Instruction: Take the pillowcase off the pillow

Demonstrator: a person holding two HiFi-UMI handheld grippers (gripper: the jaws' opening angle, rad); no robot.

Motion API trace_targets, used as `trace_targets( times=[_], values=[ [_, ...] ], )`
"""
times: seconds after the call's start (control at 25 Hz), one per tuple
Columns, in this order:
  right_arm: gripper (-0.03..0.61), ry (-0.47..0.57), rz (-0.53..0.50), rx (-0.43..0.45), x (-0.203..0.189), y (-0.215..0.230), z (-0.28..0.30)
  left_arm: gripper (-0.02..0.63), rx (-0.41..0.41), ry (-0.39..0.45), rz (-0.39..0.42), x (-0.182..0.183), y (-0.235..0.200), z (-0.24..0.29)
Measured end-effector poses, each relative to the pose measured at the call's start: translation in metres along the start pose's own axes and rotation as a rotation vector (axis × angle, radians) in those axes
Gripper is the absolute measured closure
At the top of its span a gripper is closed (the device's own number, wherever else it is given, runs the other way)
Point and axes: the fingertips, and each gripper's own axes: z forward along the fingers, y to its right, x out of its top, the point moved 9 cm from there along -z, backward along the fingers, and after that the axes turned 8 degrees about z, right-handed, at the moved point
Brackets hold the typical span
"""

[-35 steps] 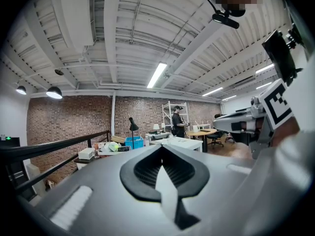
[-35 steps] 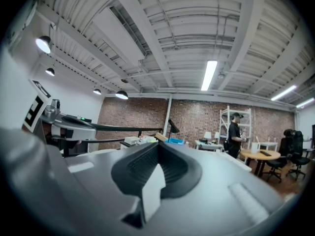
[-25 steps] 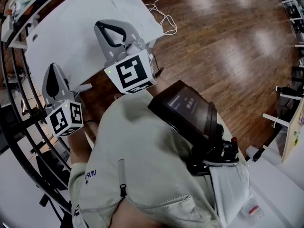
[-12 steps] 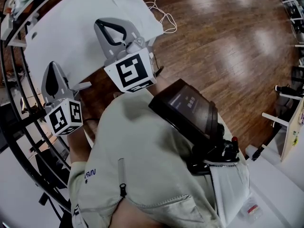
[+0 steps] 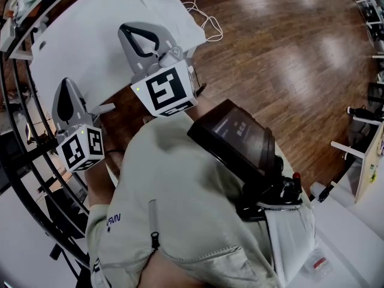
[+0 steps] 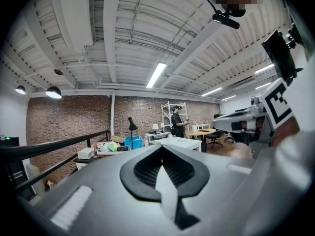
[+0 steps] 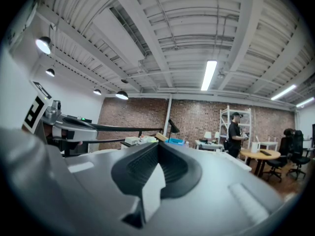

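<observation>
White pillow (image 5: 102, 35), its pillowcase not distinguishable from it, lies flat, seen in the head view only. Left gripper (image 5: 66, 84) and right gripper (image 5: 129, 30), jaws fully closed on nothing, show over the pillow's near edge. Gripper views alone show a brick wall (image 6: 74, 127) and a standing person (image 7: 237, 132) beyond the pillow; the head view alone shows wooden floor (image 5: 288, 59) beside it.

The tabletop (image 5: 96, 47) fills the upper left. Over its lower edge sits the right gripper (image 5: 133, 33), with the left gripper (image 5: 67, 92) to its lower left. A cable (image 5: 207, 20) lies on the floor (image 5: 288, 71) at top centre.
</observation>
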Motion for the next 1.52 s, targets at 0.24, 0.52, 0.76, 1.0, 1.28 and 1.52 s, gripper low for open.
trace_targets(
  times=[0.24, 0.52, 0.76, 1.0, 1.28, 1.52],
  values=[
    [0.575, 0.002, 0.001, 0.005, -0.001, 0.000, -0.001, 0.607, -0.001, 0.001, -0.002, 0.000, 0.002, 0.000],
    [0.577, -0.007, 0.011, 0.001, -0.001, -0.001, -0.001, 0.607, 0.002, 0.002, -0.003, 0.000, 0.000, 0.000],
    [0.578, -0.011, 0.017, -0.011, -0.003, -0.001, -0.003, 0.607, 0.004, 0.001, -0.004, -0.001, 0.000, 0.000],
    [0.578, -0.023, 0.029, 0.004, -0.007, -0.002, -0.003, 0.607, 0.008, 0.003, -0.002, -0.001, 0.001, -0.002],
    [0.578, -0.035, 0.050, 0.010, -0.013, 0.006, -0.012, 0.607, 0.003, 0.005, 0.000, -0.003, 0.014, -0.002],
    [0.578, -0.039, 0.055, 0.008, -0.014, 0.017, -0.016, 0.607, 0.004, 0.012, 0.005, 0.003, 0.023, 0.003]
  ],
)
